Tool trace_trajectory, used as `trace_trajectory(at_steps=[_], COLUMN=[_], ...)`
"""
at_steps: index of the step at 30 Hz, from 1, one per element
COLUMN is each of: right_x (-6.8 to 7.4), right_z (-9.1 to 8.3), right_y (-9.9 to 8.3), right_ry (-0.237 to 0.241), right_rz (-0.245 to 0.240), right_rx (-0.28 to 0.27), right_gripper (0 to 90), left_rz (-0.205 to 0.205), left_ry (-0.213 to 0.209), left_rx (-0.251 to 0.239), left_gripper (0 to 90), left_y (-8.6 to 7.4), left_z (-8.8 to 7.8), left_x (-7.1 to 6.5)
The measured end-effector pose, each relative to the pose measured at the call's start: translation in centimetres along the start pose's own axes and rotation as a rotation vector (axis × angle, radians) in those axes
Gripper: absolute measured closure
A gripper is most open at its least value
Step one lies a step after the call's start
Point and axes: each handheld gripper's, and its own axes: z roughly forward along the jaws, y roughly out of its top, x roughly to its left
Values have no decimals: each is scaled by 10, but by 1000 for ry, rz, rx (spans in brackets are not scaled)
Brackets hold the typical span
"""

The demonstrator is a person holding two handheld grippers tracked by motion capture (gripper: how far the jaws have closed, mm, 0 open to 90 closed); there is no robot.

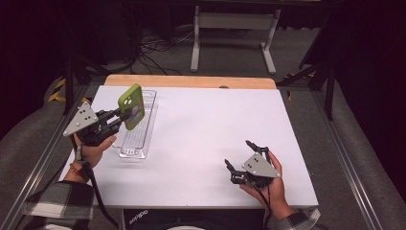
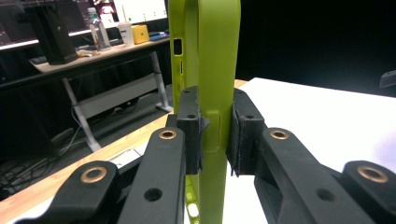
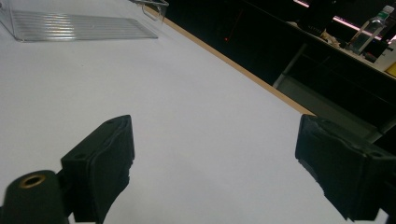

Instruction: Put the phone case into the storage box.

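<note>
A phone in a lime-green case [image 1: 131, 105] is held upright in the air above a clear plastic tray [image 1: 147, 129] at the table's left. My left gripper [image 1: 125, 116] is shut on the phone's lower half. In the left gripper view the green case [image 2: 212, 70] stands on edge, pinched between both black pads [image 2: 190, 128] of the left gripper [image 2: 215, 133]. My right gripper [image 1: 238, 153] rests low at the front right of the white table, jaws wide apart. The right gripper view looks past the right gripper [image 3: 212, 172], with bare table between its fingers, to the tray [image 3: 74, 25] far off.
The white table top [image 1: 210, 124] has a wooden strip [image 1: 191, 81] along its far edge. Beyond it stand a white bench frame [image 1: 234, 28] and cables on the grey floor. Metal rails run down both sides of the table.
</note>
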Motion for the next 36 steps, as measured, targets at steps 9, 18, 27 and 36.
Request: trace_trajectory(at_steps=[9, 18, 27, 36], right_x=[-3, 2, 6, 11], right_z=[1, 6, 8, 16], right_y=[-2, -2, -2, -9], right_ry=[-11, 1, 11, 44], right_rz=[34, 6, -1, -11], right_rx=[-3, 25, 38, 84], right_gripper=[145, 142, 142, 141], left_rz=[-35, -55, -82, -87], left_ry=[-2, -71, -107, -104], left_rx=[42, 93, 153, 257], left_gripper=[781, 782, 780, 780], left_y=[-8, -21, -27, -47], left_z=[11, 39, 70, 103], left_x=[26, 54, 77, 94])
